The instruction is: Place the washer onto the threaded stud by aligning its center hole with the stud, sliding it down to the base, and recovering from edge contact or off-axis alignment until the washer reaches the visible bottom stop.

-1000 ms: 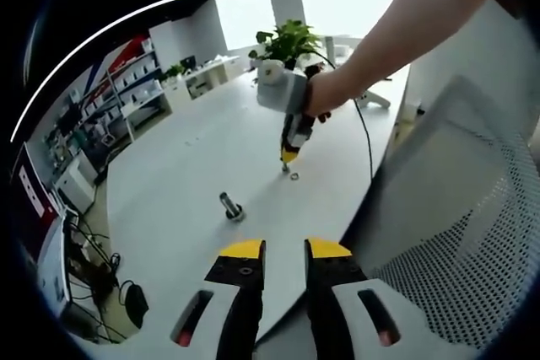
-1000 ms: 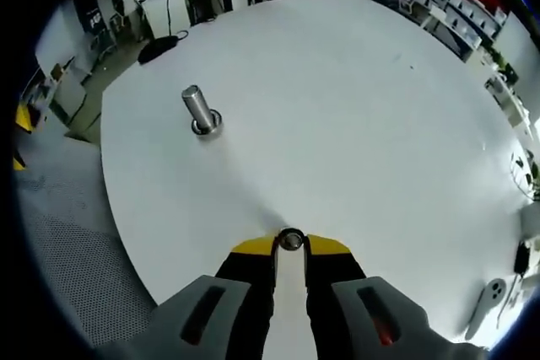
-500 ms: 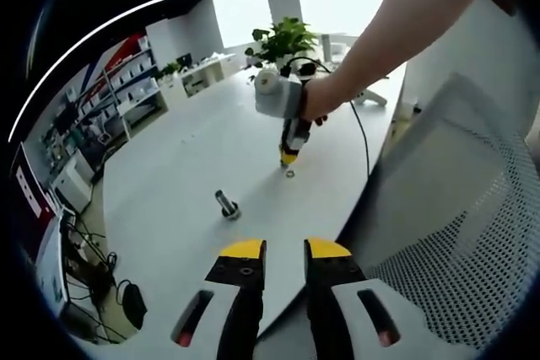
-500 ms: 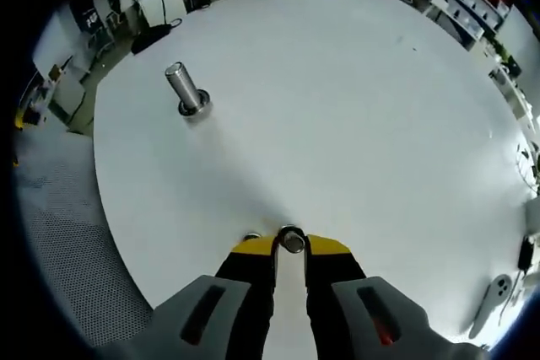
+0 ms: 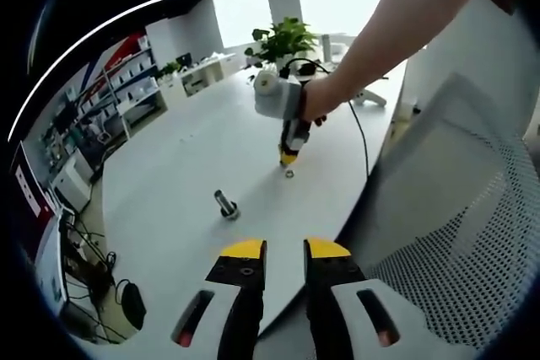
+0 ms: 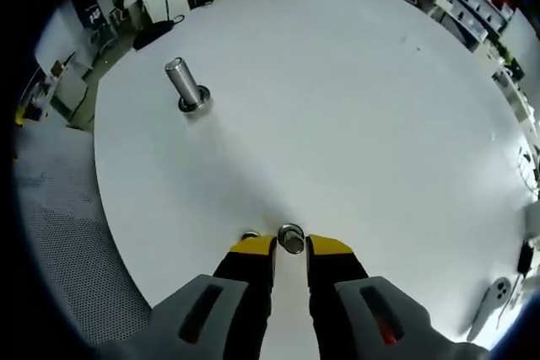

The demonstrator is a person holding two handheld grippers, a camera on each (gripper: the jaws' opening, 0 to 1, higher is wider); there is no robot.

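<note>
The metal stud [image 6: 186,86] stands upright on its round base on the white round table [image 6: 354,107], at the upper left of the right gripper view. My right gripper [image 6: 291,242] is shut on the washer [image 6: 291,239], which sits tilted between the yellow tips just above the table. The stud [image 5: 226,204] is also in the left gripper view, with the right gripper [image 5: 288,158] behind it, pointing down at the table in a person's hand. My left gripper [image 5: 284,250] hovers off the near table edge, jaws a little apart and holding nothing.
A second small metal ring [image 6: 251,235] lies on the table beside the right gripper's left jaw. A mesh chair back [image 5: 456,233] stands at the right of the left gripper view. A potted plant [image 5: 285,40] and a cable [image 5: 364,132] are at the table's far side.
The right gripper has lifted slightly with the washer, and a second ring on the table has come into sight beside its left jaw. The left gripper has barely moved.
</note>
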